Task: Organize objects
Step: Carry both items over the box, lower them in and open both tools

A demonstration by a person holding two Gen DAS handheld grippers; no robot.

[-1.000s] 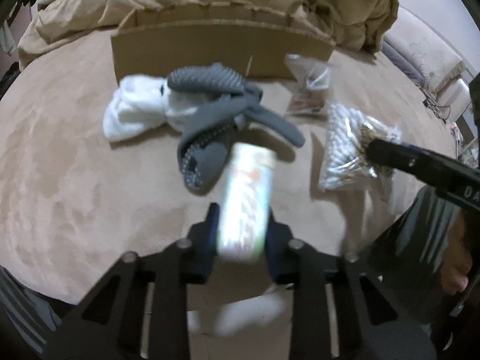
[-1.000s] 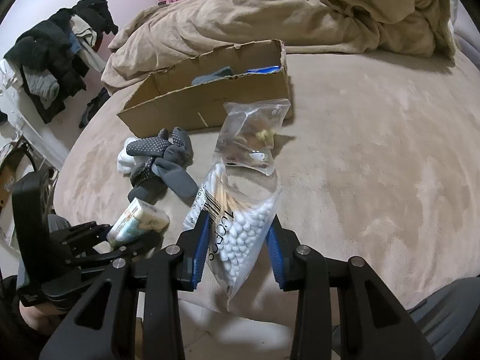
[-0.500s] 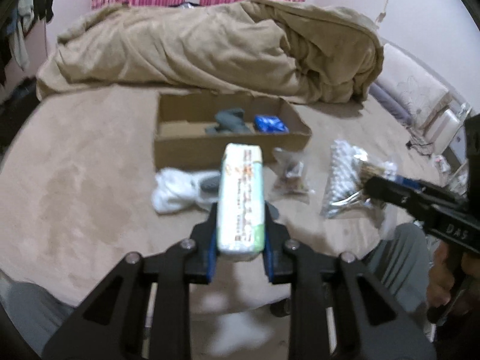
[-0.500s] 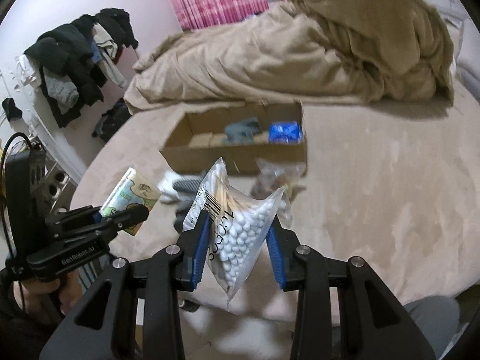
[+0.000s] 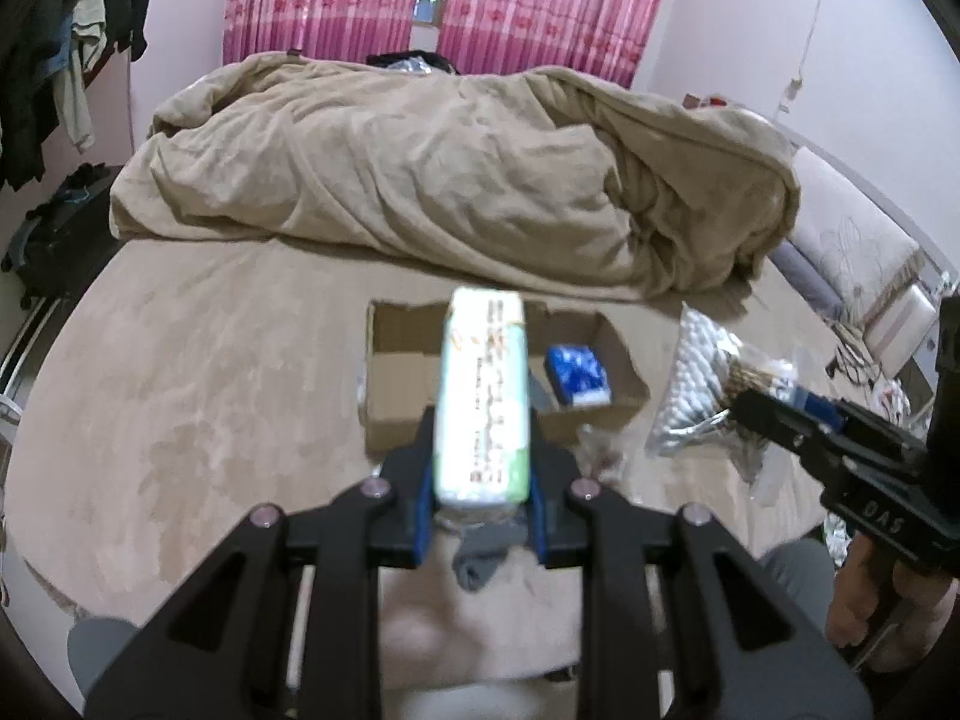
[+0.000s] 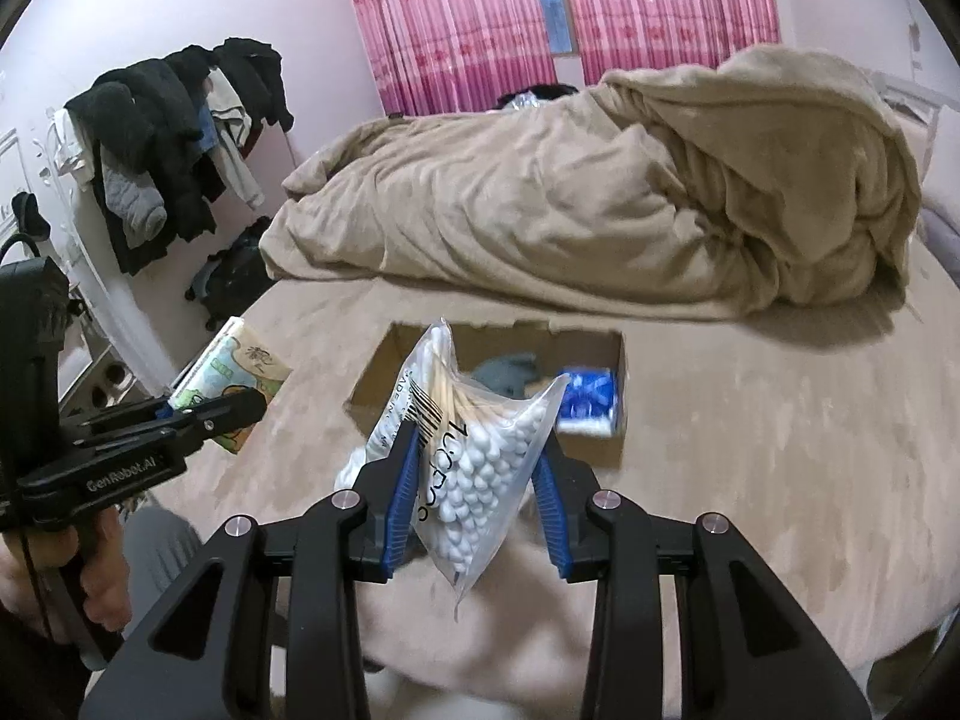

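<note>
My left gripper [image 5: 483,480] is shut on a white and green tissue pack [image 5: 485,402] and holds it in the air in front of the open cardboard box [image 5: 396,378]. The pack also shows in the right wrist view [image 6: 231,378]. My right gripper [image 6: 474,492] is shut on a clear bag of cotton swabs [image 6: 474,456], raised above the bed before the box [image 6: 618,420]. In the box lie a blue packet [image 6: 585,399] and a grey cloth item [image 6: 507,369]. The swab bag shows at the right in the left wrist view [image 5: 702,384].
A rumpled tan blanket [image 5: 456,168] is heaped behind the box on the tan bed [image 5: 180,396]. Clothes hang on a rack [image 6: 168,138] at the left wall. Pink curtains [image 6: 540,18] cover the far window. A white sock [image 6: 351,468] lies near the box.
Both grippers have risen and tilted up with their loads, so the box's inside and the room's far wall now show. The socks and small bag have dropped mostly out of view.
</note>
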